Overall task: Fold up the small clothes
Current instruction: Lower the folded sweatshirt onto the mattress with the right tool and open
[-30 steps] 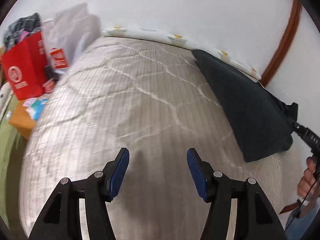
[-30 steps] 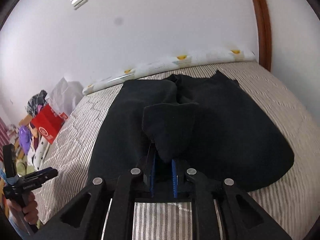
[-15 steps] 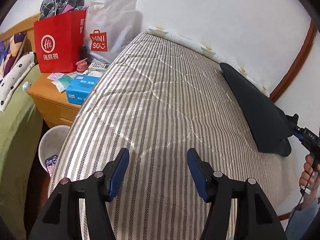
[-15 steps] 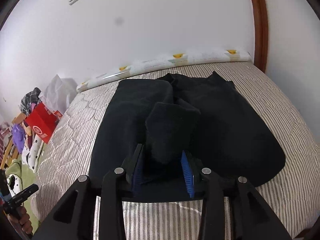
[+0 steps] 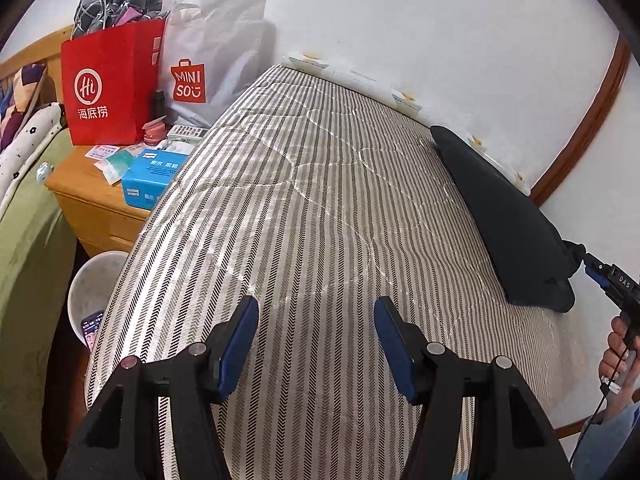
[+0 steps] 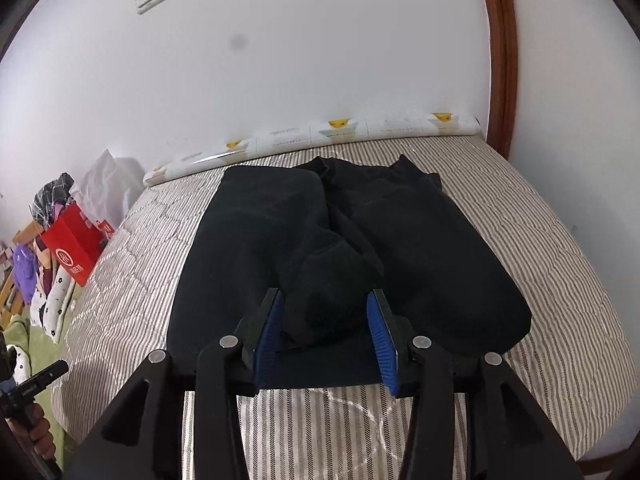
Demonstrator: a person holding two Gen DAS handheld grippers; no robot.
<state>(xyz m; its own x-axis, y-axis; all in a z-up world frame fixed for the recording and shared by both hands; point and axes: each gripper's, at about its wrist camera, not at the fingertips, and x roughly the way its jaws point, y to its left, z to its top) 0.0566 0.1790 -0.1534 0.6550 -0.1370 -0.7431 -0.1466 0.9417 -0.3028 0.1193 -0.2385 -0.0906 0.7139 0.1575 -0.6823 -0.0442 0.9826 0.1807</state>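
Note:
A black garment point(image 6: 360, 240) lies spread on the striped mattress point(image 6: 560, 248), with a bunched fold point(image 6: 332, 292) at its near edge. My right gripper point(image 6: 326, 328) is open, its blue pads on either side of that fold, not clamping it. In the left wrist view the garment point(image 5: 504, 216) lies at the far right of the mattress point(image 5: 312, 216). My left gripper point(image 5: 316, 340) is open and empty above the bare mattress, well apart from the garment. The right gripper shows at that view's right edge point(image 5: 612, 284).
A wooden nightstand point(image 5: 88, 204) left of the bed holds a red bag point(image 5: 112, 88), a white bag point(image 5: 212, 60) and a blue tissue box point(image 5: 150, 178). A white bin point(image 5: 92, 284) stands below. A wall runs along the bed's far side.
My right gripper has opened and let go of the black fold, which dropped onto the garment. My left gripper has swung left and back, away from the garment.

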